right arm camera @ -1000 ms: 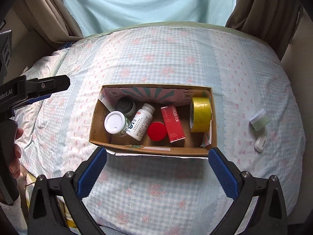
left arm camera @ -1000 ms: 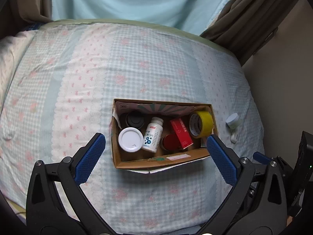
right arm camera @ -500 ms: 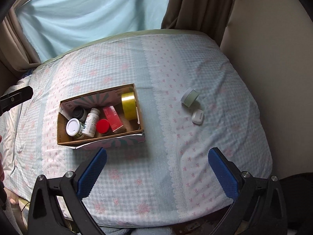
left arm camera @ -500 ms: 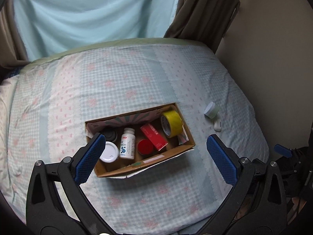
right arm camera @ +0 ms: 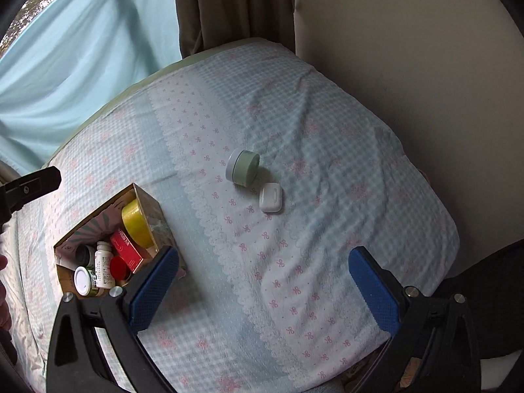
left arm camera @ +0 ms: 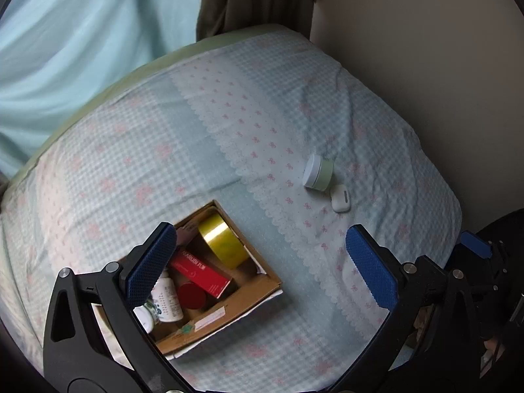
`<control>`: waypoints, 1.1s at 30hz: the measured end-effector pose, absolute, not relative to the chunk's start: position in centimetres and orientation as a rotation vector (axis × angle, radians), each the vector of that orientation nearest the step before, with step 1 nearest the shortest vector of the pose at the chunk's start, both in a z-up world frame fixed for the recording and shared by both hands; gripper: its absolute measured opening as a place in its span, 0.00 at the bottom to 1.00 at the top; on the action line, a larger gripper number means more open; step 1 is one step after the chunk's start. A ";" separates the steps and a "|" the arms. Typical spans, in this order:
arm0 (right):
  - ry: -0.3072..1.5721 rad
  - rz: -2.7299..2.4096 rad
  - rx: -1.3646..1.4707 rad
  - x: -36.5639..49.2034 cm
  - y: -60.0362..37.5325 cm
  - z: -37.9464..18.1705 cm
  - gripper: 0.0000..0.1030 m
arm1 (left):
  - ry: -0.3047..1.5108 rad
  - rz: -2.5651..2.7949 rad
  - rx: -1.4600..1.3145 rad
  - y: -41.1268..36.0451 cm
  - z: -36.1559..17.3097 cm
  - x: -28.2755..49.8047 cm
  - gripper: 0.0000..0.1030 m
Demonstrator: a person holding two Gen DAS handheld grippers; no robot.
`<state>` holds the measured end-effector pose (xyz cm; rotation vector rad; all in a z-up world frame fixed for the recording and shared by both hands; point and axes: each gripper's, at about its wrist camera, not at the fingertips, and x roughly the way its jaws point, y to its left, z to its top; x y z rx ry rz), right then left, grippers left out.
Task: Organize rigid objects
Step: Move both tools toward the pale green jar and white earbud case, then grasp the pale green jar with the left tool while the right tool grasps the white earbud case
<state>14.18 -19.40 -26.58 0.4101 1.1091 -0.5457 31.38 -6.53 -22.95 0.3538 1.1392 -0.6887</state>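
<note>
On the bed, both grippers hang spread wide above the sheet, holding nothing.

Over the checked bedsheet (right arm camera: 327, 124) the right gripper (right arm camera: 263, 281) hovers with its blue pads (right arm camera: 373, 290) far apart; the left gripper (left arm camera: 262, 267) is just as wide, its left pad partly covering the cardboard box (left arm camera: 258, 290). Inside the box stand a roll of yellow tape (left arm camera: 222, 240) at the right end, a red carton (left arm camera: 199, 273) leaning beside it, a red cap (left arm camera: 191, 296), a white pill bottle (right arm camera: 104, 265) and a white-lidded jar (right arm camera: 83, 280). Well apart from the box, out on the sheet, a small green jar (right arm camera: 244, 167) lies on its side, with a white earbud case (right arm camera: 271, 197) just beside it. Curtains (right arm camera: 229, 3) hang behind the bed.
</note>
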 end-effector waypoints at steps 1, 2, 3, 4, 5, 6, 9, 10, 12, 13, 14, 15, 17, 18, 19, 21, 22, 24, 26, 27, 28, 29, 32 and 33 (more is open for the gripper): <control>1.115 -0.545 0.425 14.5 -19.9 -27.2 1.00 | 1.146 -0.704 0.381 -7.9 -23.6 31.8 1.00; 1.123 -0.548 0.436 14.9 -20.4 -27.8 1.00 | 1.153 -0.720 0.404 -9.3 -24.3 32.2 1.00; 1.131 -0.552 0.442 15.3 -20.9 -28.5 1.00 | 1.162 -0.738 0.423 -10.6 -25.1 32.7 1.00; 1.139 -0.553 0.448 15.7 -21.4 -29.3 1.00 | 1.175 -0.758 0.435 -12.0 -26.0 33.1 1.00; 1.145 -0.555 0.454 16.2 -21.8 -30.0 1.00 | 1.192 -0.775 0.445 -13.3 -27.0 33.6 1.00; 1.148 -0.561 0.461 16.6 -22.3 -30.7 1.00 | 1.209 -0.789 0.458 -14.6 -28.1 34.0 1.00; 1.149 -0.578 0.500 17.6 -24.0 -33.2 1.00 | 1.252 -0.817 0.487 -18.0 -31.3 35.2 1.00; 1.149 -0.586 0.510 17.9 -24.6 -34.1 1.00 | 1.265 -0.826 0.494 -19.0 -32.4 35.5 1.00; 1.148 -0.600 0.514 18.7 -25.5 -36.1 1.00 | 1.287 -0.841 0.507 -20.8 -34.5 36.1 1.00; 1.144 -0.606 0.508 19.0 -25.8 -37.1 1.00 | 1.300 -0.849 0.516 -21.7 -35.6 36.3 1.00; 1.138 -0.616 0.500 19.4 -26.2 -38.1 1.00 | 1.312 -0.854 0.528 -22.6 -36.7 36.4 1.00; 1.132 -0.623 0.499 19.7 -26.5 -39.1 1.00 | 1.326 -0.862 0.540 -23.3 -37.9 36.5 0.99; 1.117 -0.634 0.511 20.2 -27.1 -41.2 0.97 | 1.354 -0.869 0.557 -24.5 -40.2 36.7 0.98; 1.118 -0.633 0.517 20.4 -27.3 -42.3 0.94 | 1.369 -0.870 0.559 -24.9 -41.2 37.0 0.96; 1.122 -0.633 0.519 20.7 -27.5 -43.3 0.88 | 1.386 -0.869 0.564 -25.3 -42.3 37.2 0.96; 1.113 -0.634 0.519 21.1 -27.8 -45.0 0.83 | 1.413 -0.866 0.577 -26.0 -44.2 37.5 0.93; 1.109 -0.636 0.514 21.4 -27.9 -45.7 0.82 | 1.426 -0.869 0.584 -26.3 -45.0 37.6 0.93; 1.101 -0.636 0.512 21.9 -28.0 -47.1 0.80 | 1.441 -0.883 0.603 -26.8 -46.3 37.4 0.90; 1.102 -0.627 0.510 22.4 -28.0 -48.4 0.73 | 1.446 -0.891 0.629 -27.2 -47.5 37.2 0.86; 1.113 -0.625 0.505 22.7 -28.0 -49.0 0.72 | 1.455 -0.890 0.636 -27.3 -48.0 37.1 0.83; 1.114 -0.624 0.501 22.8 -27.9 -49.4 0.69 | 1.469 -0.891 0.636 -27.5 -48.5 37.2 0.81; 1.109 -0.622 0.505 22.8 -27.8 -49.7 0.65 | 1.480 -0.892 0.632 -27.5 -48.9 37.3 0.77; 1.103 -0.631 0.498 22.9 -27.7 -50.2 0.60 | 1.501 -0.889 0.611 -27.5 -49.7 37.7 0.74; 1.099 -0.633 0.491 22.9 -27.6 -50.2 0.59 | 1.507 -0.890 0.604 -27.5 -49.9 37.9 0.73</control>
